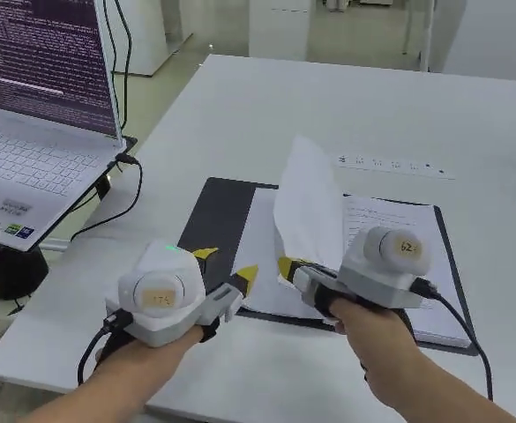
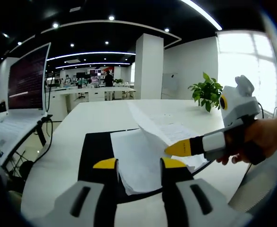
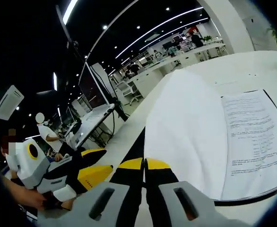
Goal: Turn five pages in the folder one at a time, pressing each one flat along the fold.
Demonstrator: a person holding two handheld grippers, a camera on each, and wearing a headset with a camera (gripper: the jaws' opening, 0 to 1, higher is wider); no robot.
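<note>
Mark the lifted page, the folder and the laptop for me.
lifted page (image 1: 306, 207), head view, middle of the raised sheet.
folder (image 1: 215, 220), head view, bare black left cover.
laptop (image 1: 28, 159), head view, keyboard.

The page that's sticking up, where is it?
In the head view the page stands up over the middle of the folder, its bottom edge pinched by the right gripper, with the left gripper open just to its left.

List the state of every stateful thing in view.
folder: open, lying flat on table.
lifted page: raised upright, pinched at its lower edge.
left claw: open, empty.
right claw: shut on lifted page.
laptop: lid open, screen on.
</note>
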